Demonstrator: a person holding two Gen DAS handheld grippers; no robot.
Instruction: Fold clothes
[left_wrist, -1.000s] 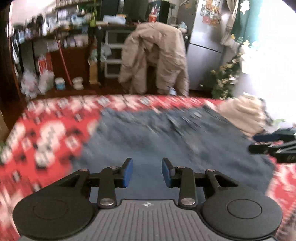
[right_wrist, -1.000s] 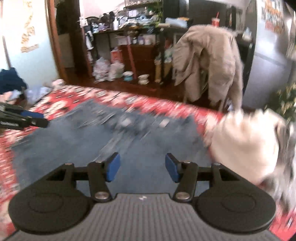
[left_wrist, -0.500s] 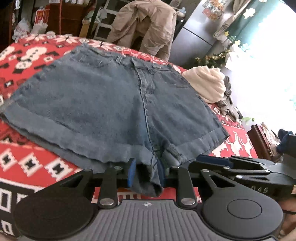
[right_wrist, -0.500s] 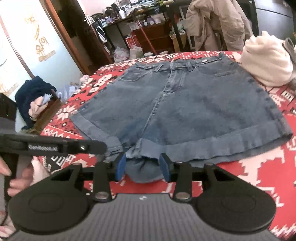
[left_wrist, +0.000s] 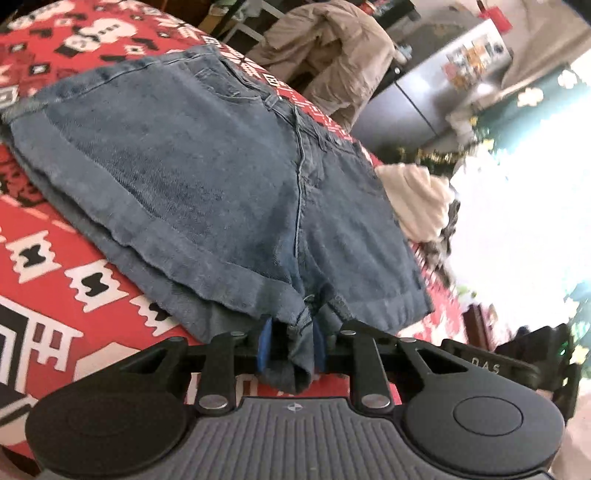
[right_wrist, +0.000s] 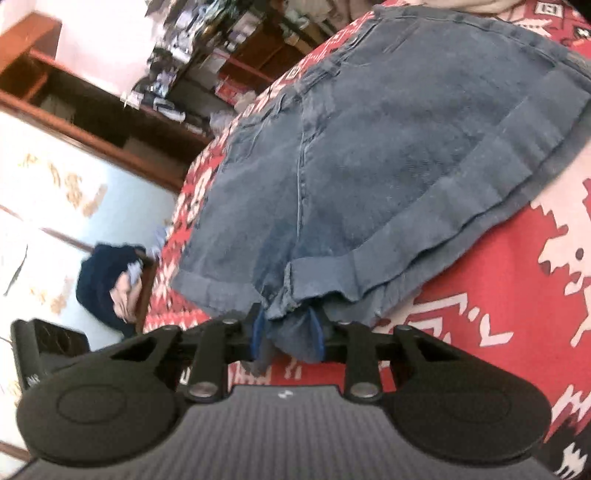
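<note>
The shorts (left_wrist: 229, 177) lie flat on the blanket (left_wrist: 55, 258) before me, a bundled garment (left_wrist: 417, 199) beside them on the right, a draped coat (left_wrist: 332, 51) behind.

daylight blows out the window (left_wrist: 524, 221) at the left view's right; both fisheye views bend, edges blurred.

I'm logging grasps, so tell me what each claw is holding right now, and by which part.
Both hold the denim shorts at the crotch: the left claw and the right claw each pinch the bottom seam between the leg openings.
</note>
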